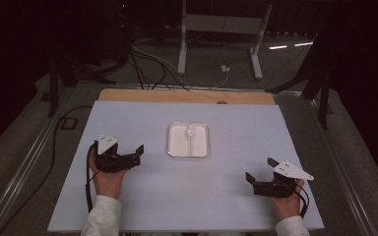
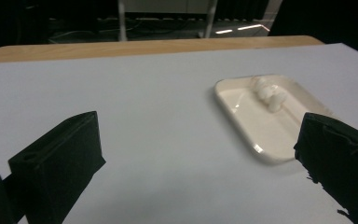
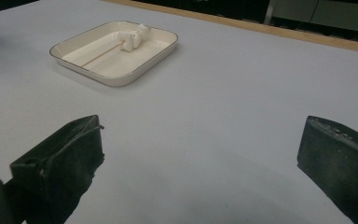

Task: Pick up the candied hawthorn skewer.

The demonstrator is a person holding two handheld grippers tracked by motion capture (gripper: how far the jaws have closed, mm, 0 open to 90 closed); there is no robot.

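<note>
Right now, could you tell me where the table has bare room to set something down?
Nearly all of it is free. The table is bare between the left gripper and right gripper, in front of the white tray, and on both sides of the tray. The only occupied spot is the tray itself, holding a skewer of white pieces.

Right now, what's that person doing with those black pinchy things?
A person sits at a pale table with black tongs in each hand. The left tongs and the right tongs both rest open on the table, holding nothing. Between them, farther back, sits a small white tray with white lumps on a thin stick inside. Neither tongs touches the tray, so nothing has been picked up.
</note>
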